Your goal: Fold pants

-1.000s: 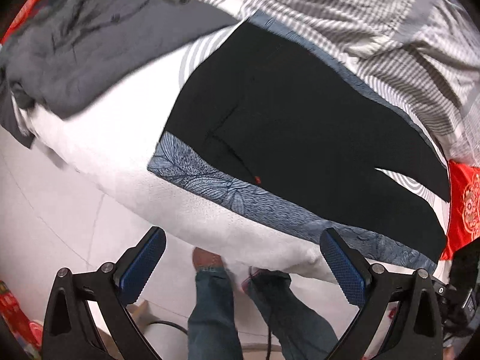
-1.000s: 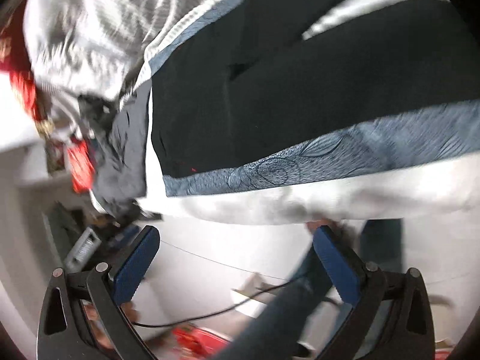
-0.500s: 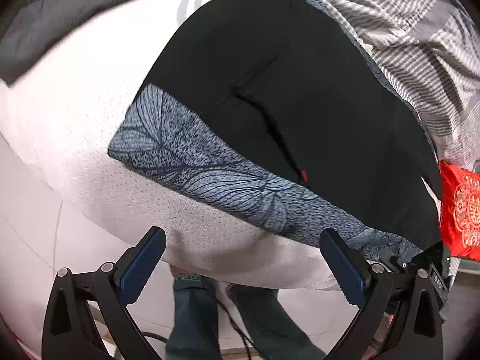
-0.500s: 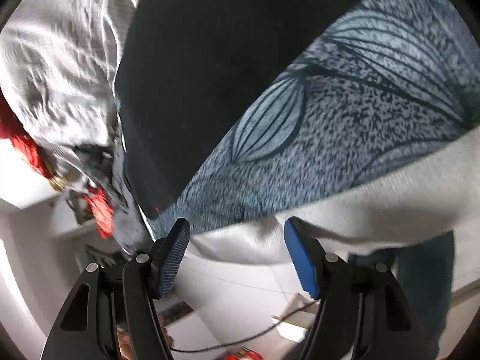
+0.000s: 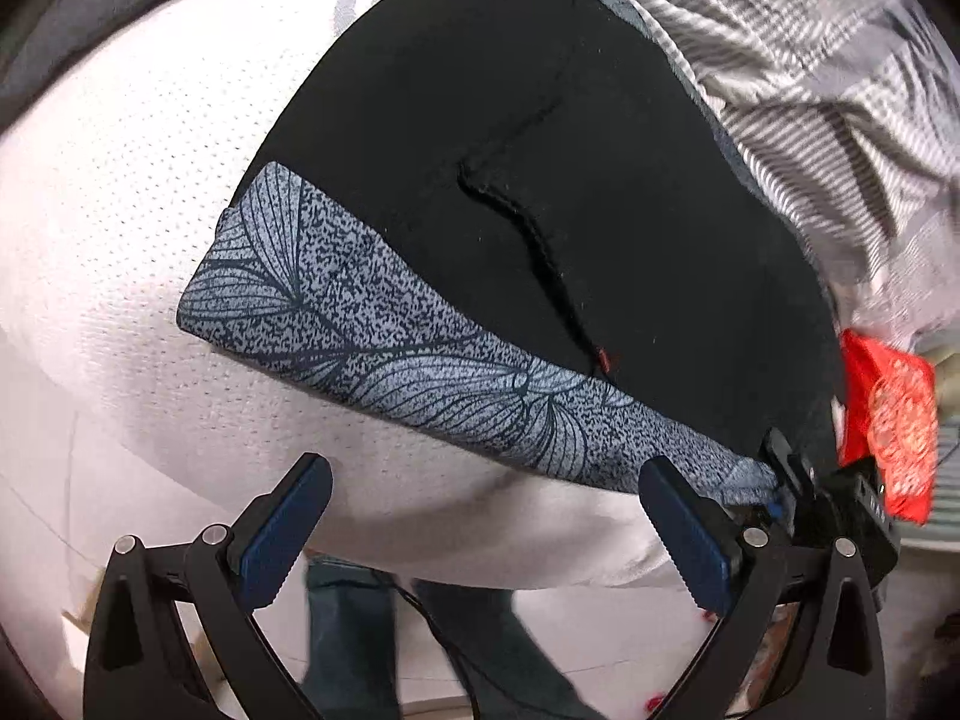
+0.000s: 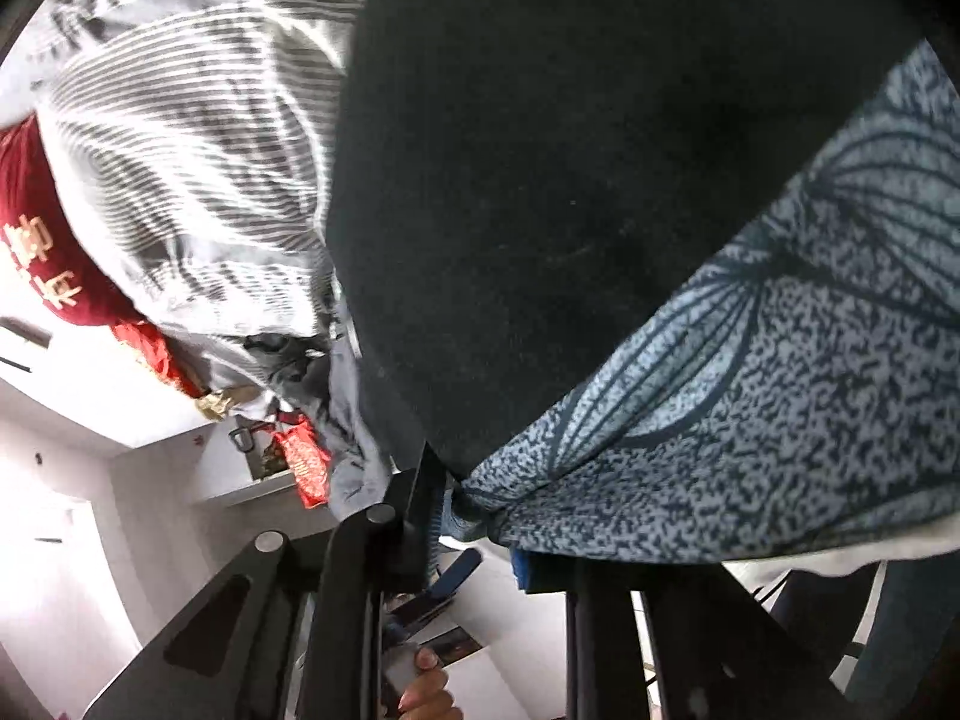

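Note:
Black pants (image 5: 540, 180) with a blue-grey leaf-print side stripe (image 5: 390, 336) lie flat on a white bed (image 5: 120, 210). My left gripper (image 5: 480, 534) is open and empty, hovering just off the bed's near edge below the stripe. My right gripper (image 6: 480, 516) is shut on the pants' corner, pinching the patterned stripe (image 6: 750, 420) and black cloth (image 6: 540, 180). It also shows in the left wrist view (image 5: 780, 480) at the stripe's right end.
A grey striped quilt (image 5: 810, 90) is bunched behind the pants. A red pillow (image 5: 894, 420) lies at the right end. A grey garment (image 5: 90, 18) sits at the far left. The person's legs (image 5: 360, 630) stand by the bed.
My right gripper moved in onto the pants' corner and shut on it. My left gripper edged closer to the bed edge and stayed open.

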A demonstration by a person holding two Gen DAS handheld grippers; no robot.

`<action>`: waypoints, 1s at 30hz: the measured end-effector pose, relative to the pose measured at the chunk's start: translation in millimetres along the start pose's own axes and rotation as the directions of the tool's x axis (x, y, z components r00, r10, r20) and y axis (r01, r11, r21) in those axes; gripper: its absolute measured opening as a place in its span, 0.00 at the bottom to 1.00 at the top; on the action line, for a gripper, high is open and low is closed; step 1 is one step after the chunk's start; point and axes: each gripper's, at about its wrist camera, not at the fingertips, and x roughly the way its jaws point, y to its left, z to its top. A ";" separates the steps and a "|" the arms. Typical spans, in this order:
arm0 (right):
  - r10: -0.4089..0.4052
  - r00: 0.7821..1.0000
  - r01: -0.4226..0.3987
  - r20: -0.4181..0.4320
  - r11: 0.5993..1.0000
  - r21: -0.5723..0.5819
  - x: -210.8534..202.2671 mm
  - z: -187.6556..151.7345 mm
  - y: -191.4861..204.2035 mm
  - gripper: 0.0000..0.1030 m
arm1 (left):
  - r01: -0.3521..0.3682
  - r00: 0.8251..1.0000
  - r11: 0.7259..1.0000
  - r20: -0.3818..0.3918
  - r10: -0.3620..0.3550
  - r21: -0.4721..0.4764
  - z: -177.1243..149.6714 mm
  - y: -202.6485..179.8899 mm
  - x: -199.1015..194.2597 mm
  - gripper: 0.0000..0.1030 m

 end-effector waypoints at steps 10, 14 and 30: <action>0.006 1.000 -0.006 -0.022 0.999 -0.040 -14.1 -5.9 10.4 0.18 | 0.134 0.991 0.978 0.002 -0.135 -0.159 22.8 -4.2 10.2 0.89; -0.021 0.999 0.020 -0.031 0.999 -0.046 -7.3 -5.9 20.9 0.18 | 0.133 0.991 0.973 0.018 -0.132 -0.188 30.4 -2.4 4.9 0.32; -0.093 0.987 0.065 -0.132 0.977 -0.205 -11.9 47.0 108.8 0.18 | 0.048 0.991 0.998 0.120 -0.053 0.045 78.5 -72.1 -60.9 0.18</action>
